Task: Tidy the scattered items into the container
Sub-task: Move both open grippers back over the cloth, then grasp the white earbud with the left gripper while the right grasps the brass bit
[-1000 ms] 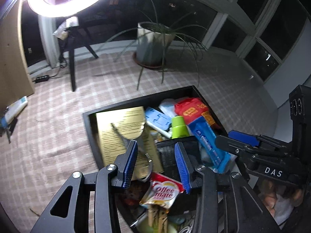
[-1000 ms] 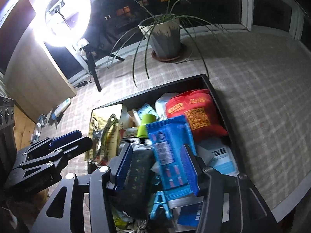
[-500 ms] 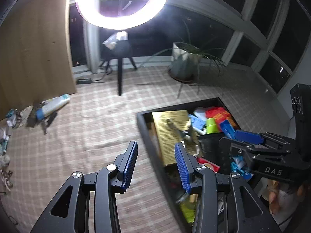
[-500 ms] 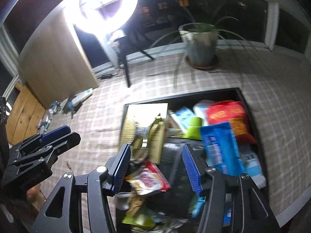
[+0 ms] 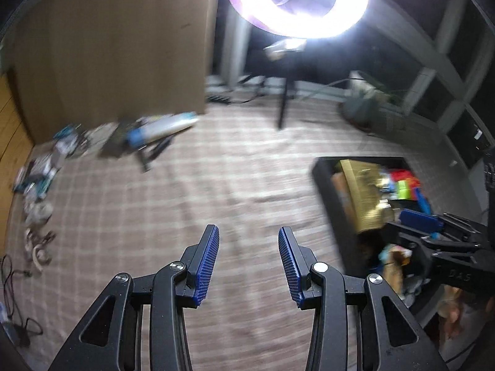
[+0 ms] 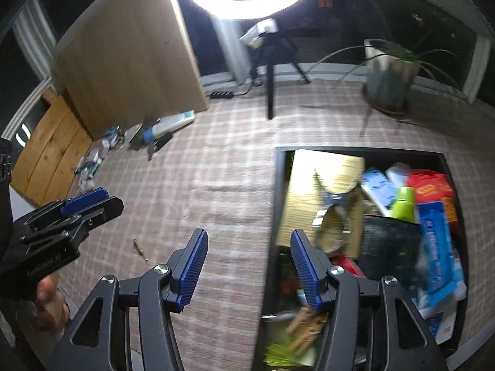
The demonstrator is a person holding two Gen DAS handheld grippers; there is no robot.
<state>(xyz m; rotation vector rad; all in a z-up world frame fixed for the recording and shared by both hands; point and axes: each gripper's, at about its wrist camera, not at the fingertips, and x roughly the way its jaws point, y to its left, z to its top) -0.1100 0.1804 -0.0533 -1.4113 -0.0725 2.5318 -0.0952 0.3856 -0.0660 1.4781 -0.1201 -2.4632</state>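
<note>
Left wrist view: left gripper over bare checked cloth, blue fingers spread, nothing between them. Black container at 3 o'clock, already full of items; gold box lies along its near side. Right gripper pokes in at 4 o'clock over the container. Scattered items lie at 9 to 10 o'clock along the cloth's far edge, a white tube among them, well apart from the container. Ring light at 12 o'clock. Picture blurred.

Right wrist view: right gripper straddles the container's left wall, fingers spread and empty. Inside the container: gold box, green cup, blue packet, red bag. Left gripper at 9 o'clock, empty. Scattered items at 10 o'clock. Potted plant at 1 o'clock.
</note>
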